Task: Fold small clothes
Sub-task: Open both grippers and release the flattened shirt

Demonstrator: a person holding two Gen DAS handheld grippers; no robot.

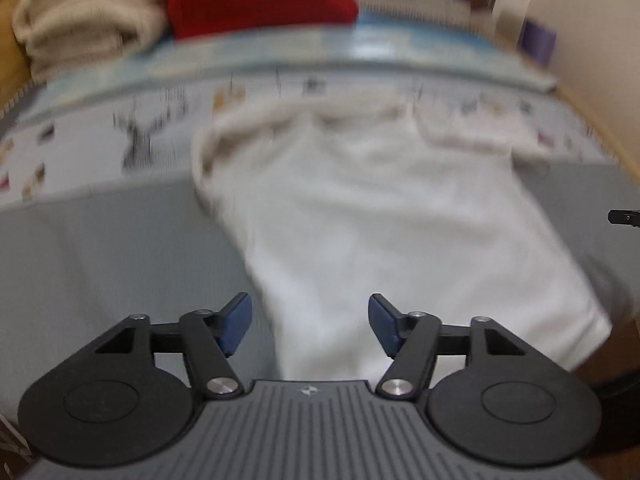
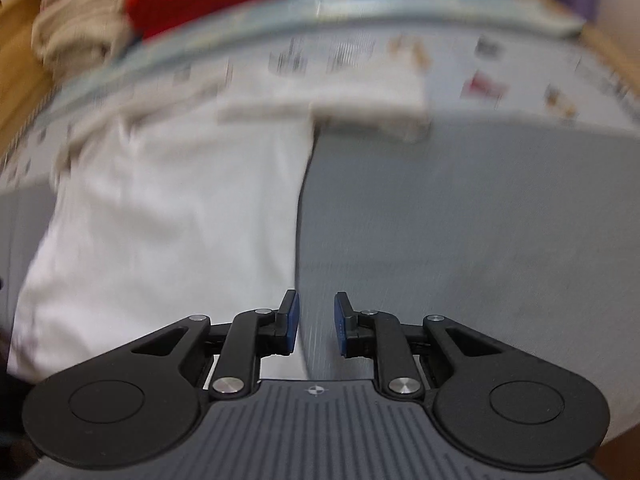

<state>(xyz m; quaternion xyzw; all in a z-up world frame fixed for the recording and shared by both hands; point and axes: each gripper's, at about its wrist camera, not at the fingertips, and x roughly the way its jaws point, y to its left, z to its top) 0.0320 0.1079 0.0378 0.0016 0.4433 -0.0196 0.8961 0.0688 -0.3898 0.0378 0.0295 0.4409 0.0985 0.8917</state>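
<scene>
A white garment (image 1: 380, 208) lies spread on a grey mat (image 1: 100, 264), with its sleeves folded in at the far end. My left gripper (image 1: 310, 326) is open and empty, above the garment's near left edge. In the right wrist view the same garment (image 2: 168, 216) fills the left half, with a folded sleeve (image 2: 360, 100) across its far end. My right gripper (image 2: 316, 322) is open a little and empty, at the garment's right edge over the mat (image 2: 460, 240). Both views are blurred by motion.
A stack of beige towels (image 1: 92, 20) and a red folded cloth (image 1: 260, 0) sit at the far left. A printed sheet (image 1: 80, 140) lies under the mat's far end. A purple object (image 1: 538, 42) stands far right. The other gripper's tip (image 1: 624, 217) shows at the right edge.
</scene>
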